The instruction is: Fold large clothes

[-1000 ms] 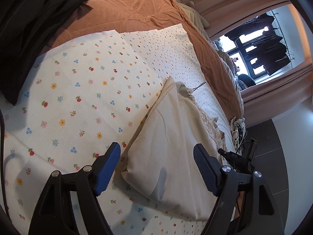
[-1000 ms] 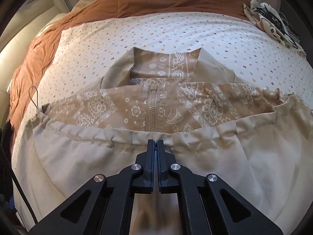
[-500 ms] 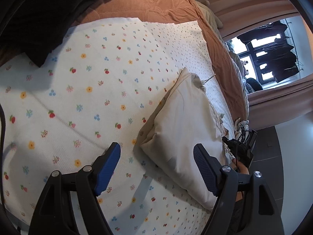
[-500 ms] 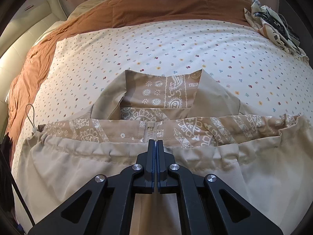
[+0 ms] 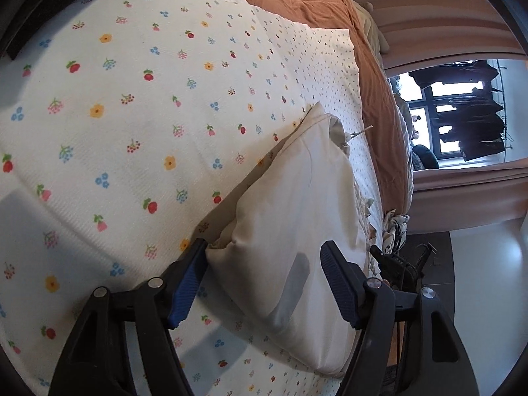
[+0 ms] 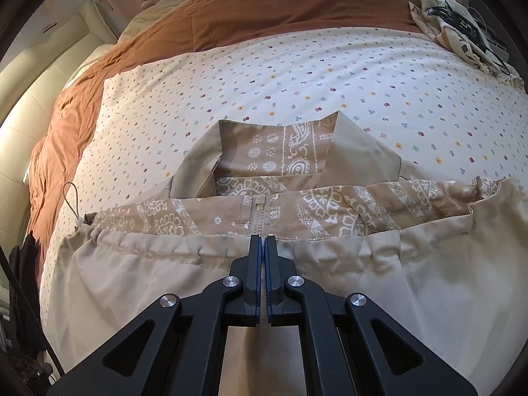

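Left wrist view: soft, limp jacket [image 5: 297,231] straddled at its folded corner by the closing left gripper [image 5: 264,283]; right gripper [image 6: 263,247] clamped on the hem.

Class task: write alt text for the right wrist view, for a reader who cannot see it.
The shut right gripper pinches the gathered hem of a beige jacket folded on a flower-print sheet. Beyond the hem, the jacket's paisley lining and zip show, with a brown blanket at the far edge of the bed.

Floral-sheeted bed [image 5: 132,132], bright window [image 5: 458,89], perhaps curtains [image 5: 429,16]
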`<state>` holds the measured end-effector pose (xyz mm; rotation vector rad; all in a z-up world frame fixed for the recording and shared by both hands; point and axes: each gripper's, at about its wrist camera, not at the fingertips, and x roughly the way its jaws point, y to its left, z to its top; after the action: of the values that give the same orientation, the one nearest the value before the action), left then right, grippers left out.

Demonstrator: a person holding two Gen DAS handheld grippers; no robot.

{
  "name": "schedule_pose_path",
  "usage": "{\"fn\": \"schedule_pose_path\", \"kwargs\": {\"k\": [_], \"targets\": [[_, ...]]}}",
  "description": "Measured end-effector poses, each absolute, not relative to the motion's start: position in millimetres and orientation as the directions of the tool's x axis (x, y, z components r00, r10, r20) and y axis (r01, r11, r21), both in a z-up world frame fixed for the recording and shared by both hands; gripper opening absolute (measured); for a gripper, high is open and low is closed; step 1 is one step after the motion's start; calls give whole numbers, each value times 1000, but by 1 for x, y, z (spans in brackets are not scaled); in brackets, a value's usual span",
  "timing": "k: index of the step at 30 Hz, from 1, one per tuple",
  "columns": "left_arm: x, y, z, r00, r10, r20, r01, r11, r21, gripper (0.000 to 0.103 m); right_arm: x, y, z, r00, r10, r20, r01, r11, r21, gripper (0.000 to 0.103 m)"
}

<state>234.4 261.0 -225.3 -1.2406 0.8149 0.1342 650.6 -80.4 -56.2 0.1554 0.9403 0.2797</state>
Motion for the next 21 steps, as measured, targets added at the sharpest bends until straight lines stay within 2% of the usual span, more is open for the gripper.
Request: {"fn": "schedule_pose_path", "kwargs": {"k": [1, 2, 4, 5, 6, 8, 9, 10, 12, 21], "targets": [[235, 262, -226, 715, -326, -618, -513, 355, -781, 66, 647, -82, -54, 558, 311, -770, -165, 950, 264, 0], [236, 262, -225, 716, -327, -617, -512, 356, -782, 65, 643, -83, -51, 562, 316, -765, -161, 948, 274, 6], [235, 261, -226, 716, -323, -619, -513, 358, -780, 60, 635, -88, -45, 573, 329, -750, -155, 943, 296, 43], [234, 261, -227, 711, -320, -626, -519, 363, -774, 56, 629, -91, -42, 581, 343, -738, -154, 937, 314, 80], [232, 261, -226, 709, -321, -628, -520, 364, -773, 56, 623, -95, -39, 589, 360, -723, -157, 929, 335, 87], [231, 260, -226, 704, -324, -632, -520, 370, -770, 55, 612, -98, -35, 589, 389, -709, -163, 916, 367, 87], [232, 259, -226, 702, -318, -637, -519, 383, -764, 52, 606, -100, -33, 589, 405, -700, -173, 909, 380, 87], [233, 259, -228, 700, -310, -644, -522, 393, -757, 48, 601, -101, -31, 590, 416, -692, -184, 904, 386, 87], [235, 262, -232, 696, -306, -649, -530, 392, -752, 33, 590, -104, -25, 595, 428, -681, -201, 899, 389, 87], [231, 262, -214, 739, -326, -589, -481, 357, -801, 20, 517, -127, -12, 616, 427, -662, -237, 902, 362, 87]]}}
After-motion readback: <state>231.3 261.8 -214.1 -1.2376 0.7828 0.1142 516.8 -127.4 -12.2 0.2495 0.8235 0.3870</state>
